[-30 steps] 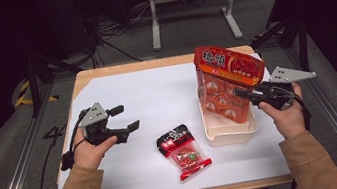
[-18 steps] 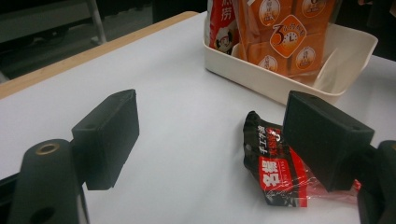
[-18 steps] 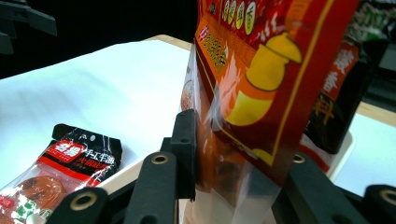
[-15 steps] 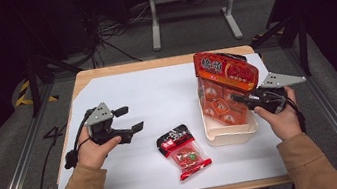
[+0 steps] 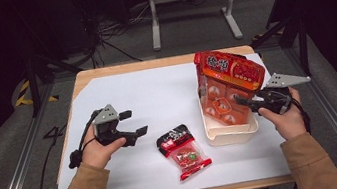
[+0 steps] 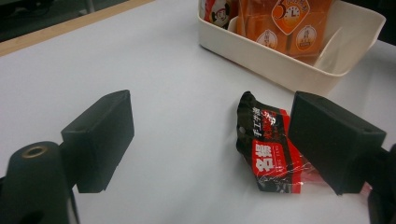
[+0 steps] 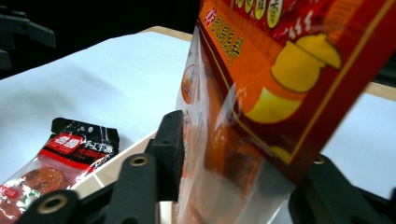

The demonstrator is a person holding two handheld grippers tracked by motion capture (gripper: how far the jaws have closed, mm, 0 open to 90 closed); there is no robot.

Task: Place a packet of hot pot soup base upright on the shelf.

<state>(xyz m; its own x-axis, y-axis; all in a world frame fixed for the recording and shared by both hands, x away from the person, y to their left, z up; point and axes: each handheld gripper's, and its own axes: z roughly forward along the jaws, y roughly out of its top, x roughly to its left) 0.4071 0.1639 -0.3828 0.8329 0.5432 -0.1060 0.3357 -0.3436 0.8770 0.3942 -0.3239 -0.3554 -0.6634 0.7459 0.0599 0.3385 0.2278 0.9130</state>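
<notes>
On the white table top (image 5: 156, 96) a person holds 2 grippers, 1 in each hand. The right gripper (image 5: 244, 103) is at the cream tray (image 5: 231, 135) on the right part of the table, and a big orange-red snack bag (image 5: 227, 78) stands upright in this tray, leaning a little, with its printed top above the tray rim. In the right gripper view the bag (image 7: 261, 93) is between the 2 black jaws; the jaws have just been opening, and now they stand apart on both sides of the bag, with the left one close to the clear film and the right one partly hidden behind the bag's lower corner, so I cannot tell if a pad still touches it. The bag rests in the tray on its own. The left gripper (image 5: 131, 124) is held over the bare left part of the table, well apart from the tray, and its jaws are wide apart with nothing between them. A small red and black packet (image 5: 183, 150) lies flat on the table between the 2 hands, just beside the tray's near left corner but not touching it. In the left gripper view this packet (image 6: 268, 149) lies ahead, partly behind the right jaw, and the tray (image 6: 280, 65) with the orange bag is farther behind it.
</notes>
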